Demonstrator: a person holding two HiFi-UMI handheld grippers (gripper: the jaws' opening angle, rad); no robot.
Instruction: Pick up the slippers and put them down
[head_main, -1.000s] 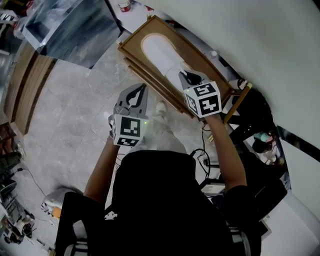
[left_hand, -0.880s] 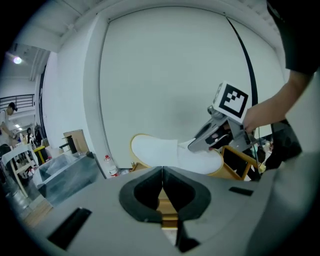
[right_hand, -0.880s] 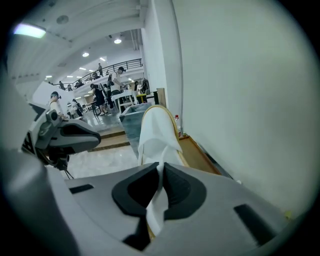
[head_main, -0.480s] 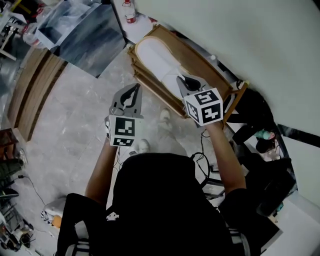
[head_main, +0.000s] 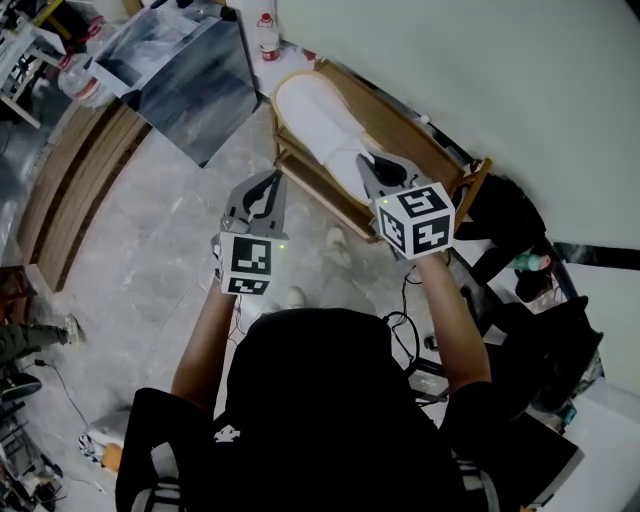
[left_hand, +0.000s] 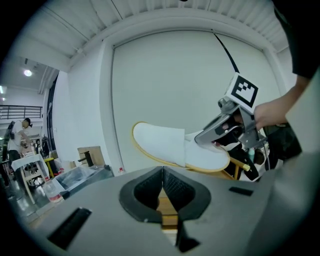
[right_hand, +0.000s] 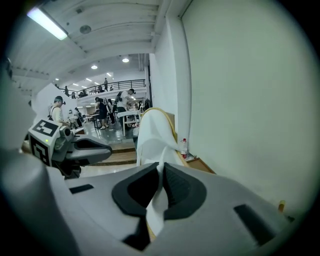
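Note:
A white slipper (head_main: 315, 120) with a tan-edged sole hangs in the air in front of the wall. My right gripper (head_main: 372, 168) is shut on its heel end. The right gripper view shows the white cloth (right_hand: 152, 135) pinched between the dark pads (right_hand: 175, 187). In the left gripper view the slipper (left_hand: 170, 145) sticks out level from the right gripper (left_hand: 215, 137). My left gripper (head_main: 270, 185) is held beside it on the left, apart from the slipper, its jaws (left_hand: 162, 185) shut with nothing between them. No second slipper is in view.
A low wooden rack (head_main: 425, 150) stands against the white wall (head_main: 480, 70) under the slipper. A dark glossy panel (head_main: 180, 70) and a water bottle (head_main: 267, 35) lie further off. Wooden steps (head_main: 70, 180) run along the left; black bags (head_main: 505, 225) sit to the right.
Both grippers have risen and moved forward. The slipper has come up with the right gripper, away from the rack's top. Neither gripper's jaws have changed.

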